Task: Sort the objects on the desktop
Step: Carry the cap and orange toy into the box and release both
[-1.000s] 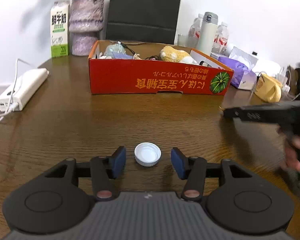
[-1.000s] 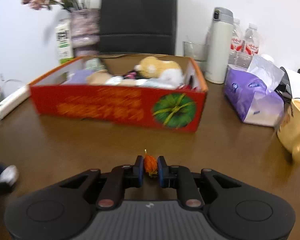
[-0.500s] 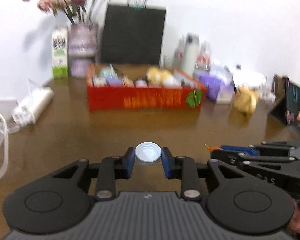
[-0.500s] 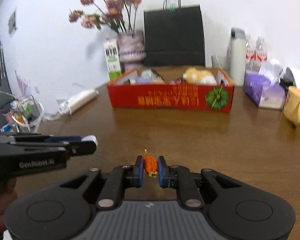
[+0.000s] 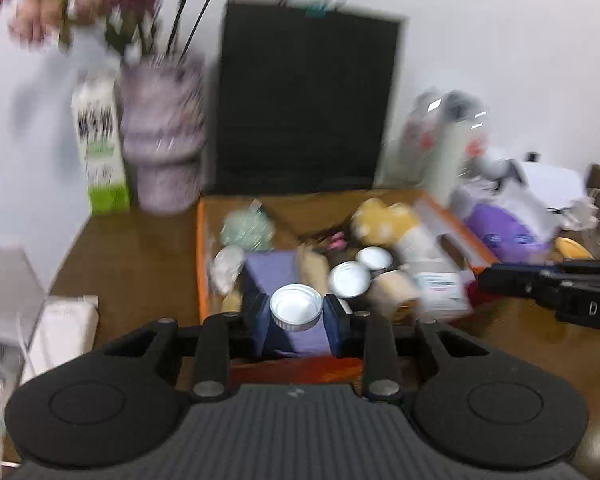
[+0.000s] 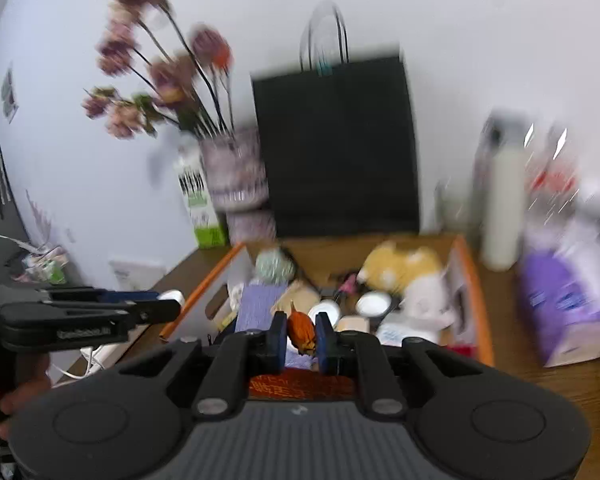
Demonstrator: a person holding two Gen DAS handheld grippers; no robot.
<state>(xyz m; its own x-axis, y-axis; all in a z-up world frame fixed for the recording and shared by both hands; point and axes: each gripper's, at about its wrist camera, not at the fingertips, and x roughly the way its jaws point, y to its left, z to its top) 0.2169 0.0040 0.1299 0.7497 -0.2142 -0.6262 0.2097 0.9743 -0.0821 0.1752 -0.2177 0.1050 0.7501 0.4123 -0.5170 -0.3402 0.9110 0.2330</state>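
White plastic, ridged round its rim, the bottle cap sits clamped between the blue pads of the left gripper, its hollow side facing the camera; it hangs above the near end of the orange-rimmed cardboard box, over a purple block lying inside the box; the right gripper has its fingers pressed together on a small orange object, pointed at its top, which is also held above the near end of the box, near the same purple block; what the orange object is cannot be told through the blur.

Inside the box, beyond the cap, lie two round white-faced tins side by side, a yellow plush toy toward the far right corner, a pale green ball-like thing toward the far left corner, and a white printed packet against the right wall; the box stands on a brown wooden table.

Behind the box stands a black paper bag with looped handles; to the left of the box's far end stand a purple-grey vase of dried pink flowers and, just beside it, a green and white carton; to the right of the box stand a pale flask and a purple tissue pack; in the left wrist view the right gripper juts in from the right of the box, and in the right wrist view the left gripper juts in from the left of it.
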